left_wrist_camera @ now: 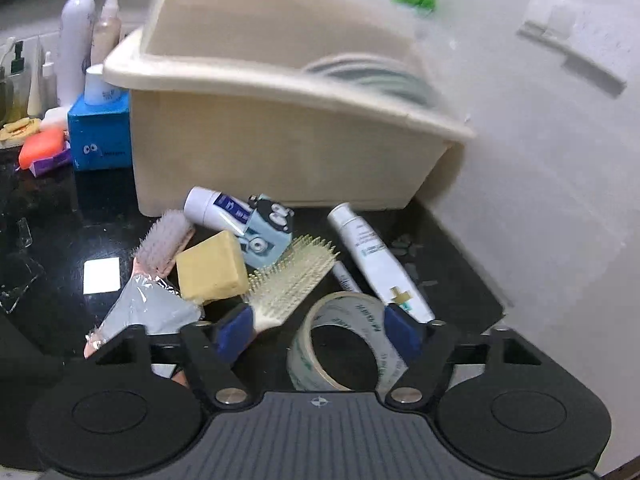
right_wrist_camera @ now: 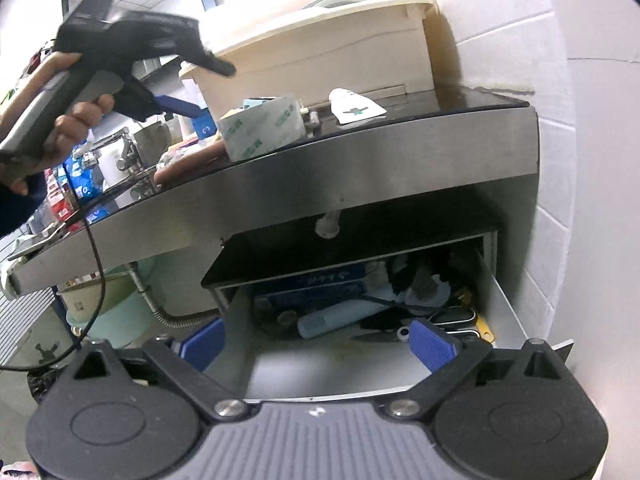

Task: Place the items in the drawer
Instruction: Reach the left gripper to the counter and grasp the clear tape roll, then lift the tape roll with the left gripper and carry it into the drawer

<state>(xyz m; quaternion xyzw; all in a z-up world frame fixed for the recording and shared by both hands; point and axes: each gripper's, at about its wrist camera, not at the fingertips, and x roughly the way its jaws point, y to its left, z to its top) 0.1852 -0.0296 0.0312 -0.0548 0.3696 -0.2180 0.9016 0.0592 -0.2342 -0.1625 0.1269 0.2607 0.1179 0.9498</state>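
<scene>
On the black counter lie a clear tape roll (left_wrist_camera: 362, 305), a cream hairbrush (left_wrist_camera: 292, 280), a yellow block (left_wrist_camera: 212, 268), a pink brush (left_wrist_camera: 164, 240), a long white tube (left_wrist_camera: 380, 260), a light blue toy camera (left_wrist_camera: 266, 236) and a grey packet (left_wrist_camera: 148, 308). My left gripper (left_wrist_camera: 318, 332) hovers open over the tape roll, its pads not pressing it. In the right wrist view a hand holds that left gripper (right_wrist_camera: 214, 91) above the tape roll (right_wrist_camera: 260, 128). Below the counter, my right gripper (right_wrist_camera: 318, 344) stands open and empty over the open drawer (right_wrist_camera: 508, 308), which holds a blue tube (right_wrist_camera: 340, 318) and clutter.
A cream bin (left_wrist_camera: 280, 152) stands behind the items against the white wall (left_wrist_camera: 540, 200). A blue box (left_wrist_camera: 100, 136), bottles (left_wrist_camera: 76, 28) and an orange bar (left_wrist_camera: 42, 148) crowd the back left. The steel counter edge (right_wrist_camera: 360, 168) overhangs the drawer; a hose (right_wrist_camera: 180, 318) runs left.
</scene>
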